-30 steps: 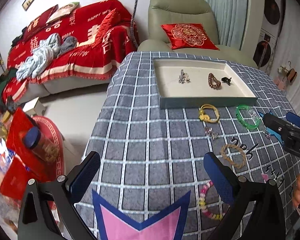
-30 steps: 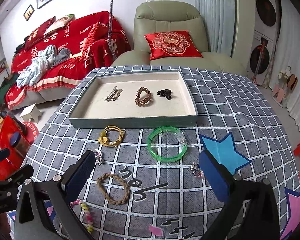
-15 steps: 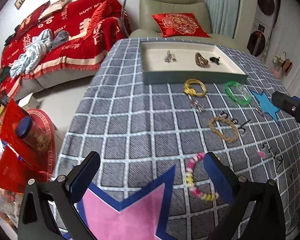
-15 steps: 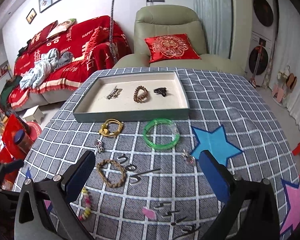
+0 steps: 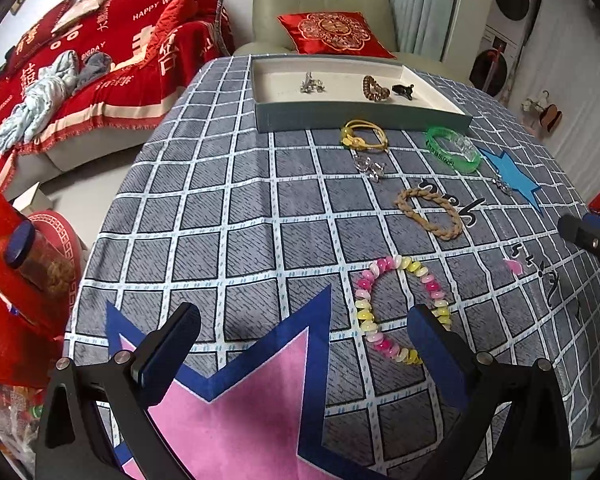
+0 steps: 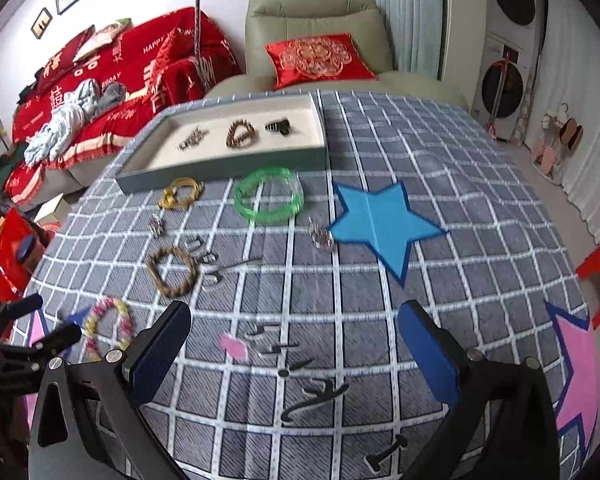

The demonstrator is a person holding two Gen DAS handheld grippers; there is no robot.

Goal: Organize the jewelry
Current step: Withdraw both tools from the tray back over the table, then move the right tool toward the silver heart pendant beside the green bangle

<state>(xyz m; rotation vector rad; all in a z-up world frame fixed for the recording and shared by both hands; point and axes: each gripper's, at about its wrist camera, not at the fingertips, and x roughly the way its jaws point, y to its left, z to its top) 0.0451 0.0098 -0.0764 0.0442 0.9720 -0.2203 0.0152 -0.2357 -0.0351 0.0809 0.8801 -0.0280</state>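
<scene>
Checked tablecloth (image 5: 240, 216): left gripper (image 5: 300, 338), right gripper (image 6: 292, 338) both spread wide, empty.

The left gripper (image 5: 300, 344) hangs with its two blue-padded fingers spread wide and nothing between them, pointing toward twelve o'clock, the right gripper (image 6: 296, 344) is likewise spread and empty, and each shows in the other's view, at three and at nine o'clock.

Tray (image 5: 364, 118) at table's far side; bangle (image 5: 453, 148), braided band (image 5: 428, 212), bead bracelet (image 5: 400, 308) before it.
</scene>
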